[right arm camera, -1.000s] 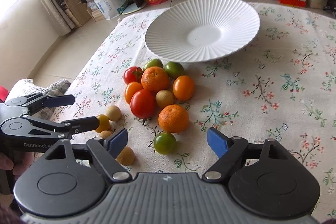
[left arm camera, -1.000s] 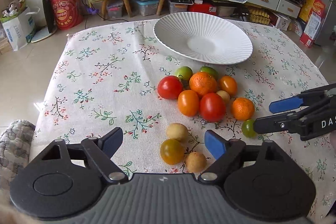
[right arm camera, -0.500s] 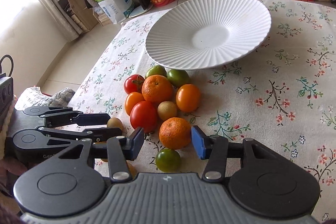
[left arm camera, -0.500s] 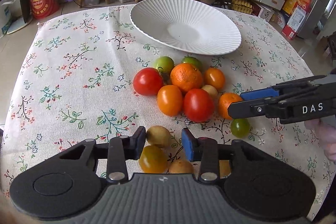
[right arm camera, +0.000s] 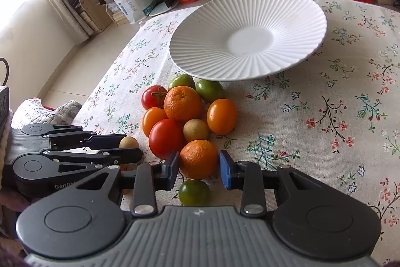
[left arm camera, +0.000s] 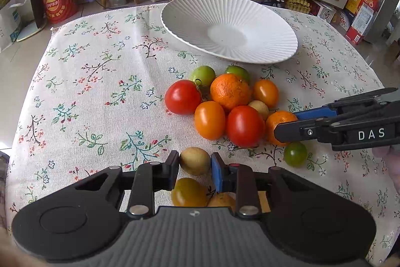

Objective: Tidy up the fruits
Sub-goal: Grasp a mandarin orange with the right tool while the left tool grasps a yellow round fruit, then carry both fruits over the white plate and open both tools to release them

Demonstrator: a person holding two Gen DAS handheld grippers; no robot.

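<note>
Your left gripper [left arm camera: 195, 167] has just been closing, and its pads now clamp the small round tan-yellow fruit [left arm camera: 195, 160] on the floral tablecloth [left arm camera: 100, 81], at 6 o'clock of the pile. Right behind it, toward you, sit a yellow-green tomato [left arm camera: 188, 192] and another small tan fruit [left arm camera: 221, 199], both partly hidden by the gripper body.

Your right gripper [right arm camera: 198, 167] has also just been closing; its jaws sit on both sides of the small round orange mandarin [right arm camera: 198, 158], pads touching its flanks, so it reads as clamped. A dark green tomato [right arm camera: 194, 192] lies just beside it at 6 o'clock, untouched.

The pile: larger orange mandarin [right arm camera: 183, 103] in the middle, two red tomatoes [right arm camera: 166, 138], two orange tomatoes [right arm camera: 222, 115], two green tomatoes [right arm camera: 209, 89] at 12 o'clock, one tan fruit [right arm camera: 195, 129] wedged in the centre.

The white ribbed ceramic plate [right arm camera: 287, 24] sits at 12 o'clock of the pile, its rim overhanging the green ones; nothing on it.

In the right wrist view, your left gripper comes in from 9 o'clock, fingertips on the tan fruit.
</note>
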